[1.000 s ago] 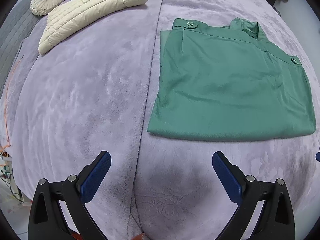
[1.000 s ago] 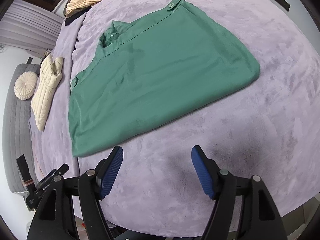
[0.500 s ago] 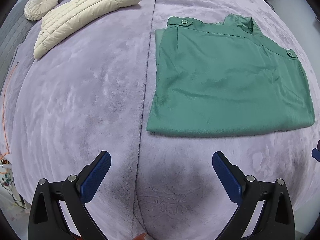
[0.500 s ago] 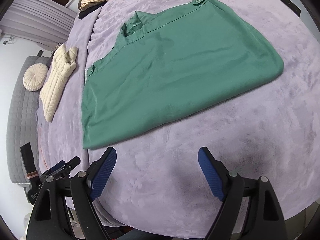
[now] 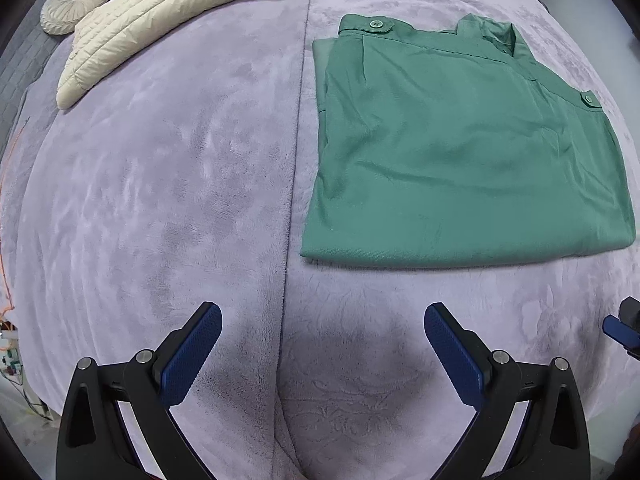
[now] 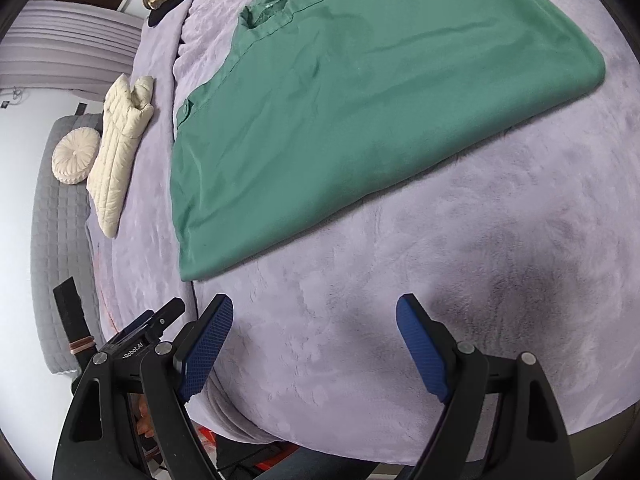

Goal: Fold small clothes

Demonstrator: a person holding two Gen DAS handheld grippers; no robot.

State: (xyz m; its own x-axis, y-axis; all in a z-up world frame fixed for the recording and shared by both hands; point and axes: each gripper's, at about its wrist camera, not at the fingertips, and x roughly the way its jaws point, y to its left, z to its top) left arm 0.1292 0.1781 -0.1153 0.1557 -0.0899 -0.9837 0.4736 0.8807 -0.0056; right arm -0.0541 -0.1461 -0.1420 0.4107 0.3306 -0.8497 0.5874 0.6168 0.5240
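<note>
Both my left gripper (image 5: 323,350) and right gripper (image 6: 314,344) hang spread and empty short of the folded green shirt (image 5: 460,152) on the bed (image 5: 160,200); a 1-layer pinch could undo its folds.

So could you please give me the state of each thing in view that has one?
Green shirt: folded, flat on the blanket, untouched.
Cream puffer jacket: folded, lying apart.
Left hand-held gripper: open, empty.
Right hand-held gripper: open, empty.
Round cushion: resting beside the jacket.
</note>
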